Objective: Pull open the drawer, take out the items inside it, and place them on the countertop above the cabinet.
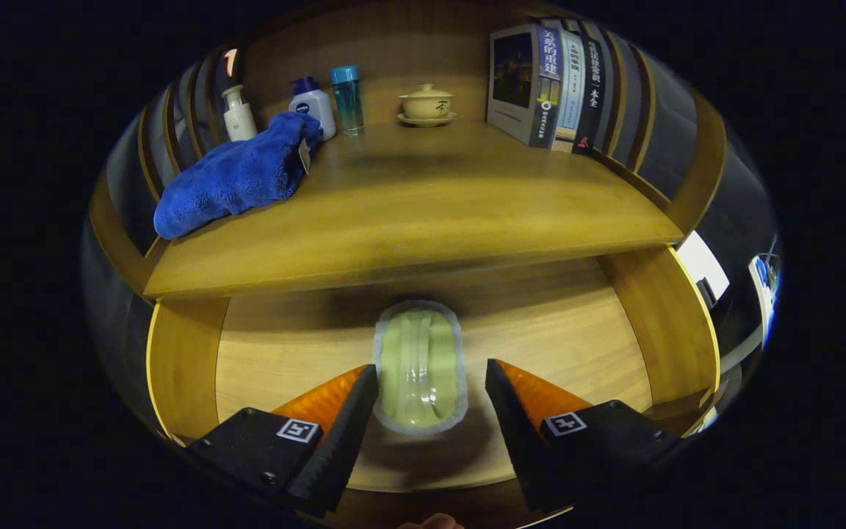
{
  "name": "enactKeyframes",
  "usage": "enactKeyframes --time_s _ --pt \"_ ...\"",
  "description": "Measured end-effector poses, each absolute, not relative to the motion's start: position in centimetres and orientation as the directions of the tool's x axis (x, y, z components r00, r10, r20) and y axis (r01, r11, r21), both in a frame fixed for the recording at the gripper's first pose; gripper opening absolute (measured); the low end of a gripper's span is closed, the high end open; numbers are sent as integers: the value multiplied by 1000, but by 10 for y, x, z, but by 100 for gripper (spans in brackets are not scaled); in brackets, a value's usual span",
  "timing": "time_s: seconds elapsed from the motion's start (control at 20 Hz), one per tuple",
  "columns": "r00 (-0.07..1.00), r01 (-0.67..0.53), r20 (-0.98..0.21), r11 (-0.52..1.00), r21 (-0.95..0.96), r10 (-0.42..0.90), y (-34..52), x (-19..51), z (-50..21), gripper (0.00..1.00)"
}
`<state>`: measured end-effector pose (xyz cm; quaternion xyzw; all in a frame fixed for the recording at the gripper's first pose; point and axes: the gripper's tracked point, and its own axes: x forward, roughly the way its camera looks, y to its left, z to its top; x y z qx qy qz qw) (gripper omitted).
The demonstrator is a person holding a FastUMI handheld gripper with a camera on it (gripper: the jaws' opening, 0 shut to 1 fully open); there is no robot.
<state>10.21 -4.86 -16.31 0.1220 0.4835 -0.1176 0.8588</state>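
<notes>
Setting: a wooden cabinet in a dark booth, its drawer (555, 330) pulled out under the countertop (423, 213).
Claw: the gripper (430, 397) is wide open and holds nothing; its fingers (349, 419) stand over the drawer floor.
Between the fingers: a pale green packet (421, 367) with a white rim lies flat on the drawer floor, its near end in the gap, touching neither finger as far as I can tell, the rest running on ahead.
Drawer: already open; no other item to be seen in it.
Just beyond, above: the countertop's front edge overhangs the back of the drawer.
Beyond, left of the claw: a blue towel (236, 176) on the countertop.
Far back: a pump bottle (238, 114), a white bottle (314, 106), a teal bottle (347, 99), a lidded cup (427, 103); books (551, 88) to the right.
Step, as I judge: opening done, picking up the packet in hand.
Next move calls for: lowering around the packet, closing on its long sides, lifting clear of the overhang, then setting it on bare countertop.
</notes>
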Motion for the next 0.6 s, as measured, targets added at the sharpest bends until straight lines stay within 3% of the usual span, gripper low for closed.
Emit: enactKeyframes --time_s 0.3,0.6 --pt "409 354 -912 926 129 -29 -36 100 -180 94" --pt "449 372 -891 921 116 -69 -44 102 -180 28"
